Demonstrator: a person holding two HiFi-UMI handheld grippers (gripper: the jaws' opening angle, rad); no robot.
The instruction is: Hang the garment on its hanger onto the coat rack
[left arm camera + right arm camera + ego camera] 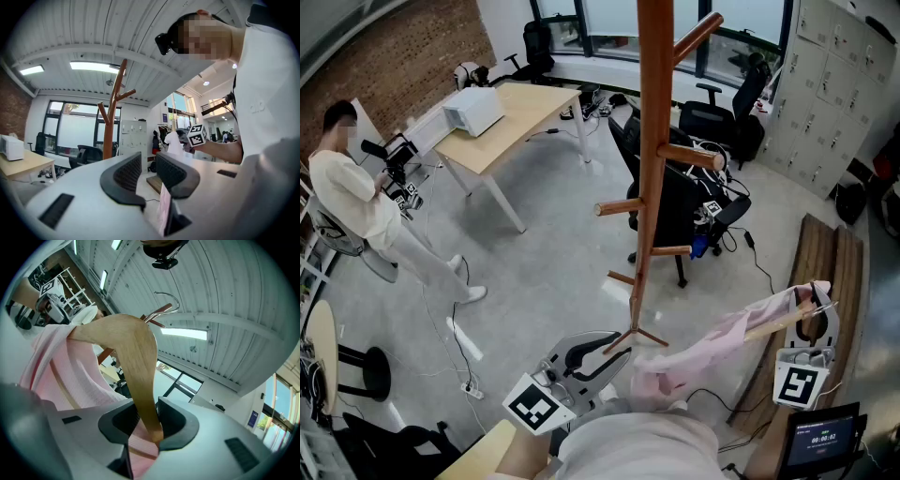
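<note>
In the head view, the top of the coat rack (652,169) was cut off by the upper edge, so only the post, several pegs and the feet were recorded. The hook of the hanger (773,325) could not be made out there. It was seen only in the right gripper view (168,300), as thin bent wire against the ceiling. The lower end of the garment (703,352) was hidden behind the wearer's own light shirt at the bottom edge. A worktop (525,112) carrying a white box (473,111) was noted far left of the rack; the make of the box could not be told.

The right hand-held gripper (814,314) was found closed on one wooden arm of the hanger (136,357). Its jaws (147,416) were pressed against both sides of the arm near its tip, with pink fabric (56,366) lying under and beside it. The garment was draped over the hanger and held in the air to the right of the rack. It was apart from the post and on none of the pegs.

The left hand-held gripper (605,356) was held low beside the hanging end of the garment. Its jaws (147,171) were set a narrow gap apart, with nothing between the pads. The rack (111,126) was seen beyond them. A pink sliver (164,211) was noted at the base of the jaws; whether it was fabric could not be told.
</note>
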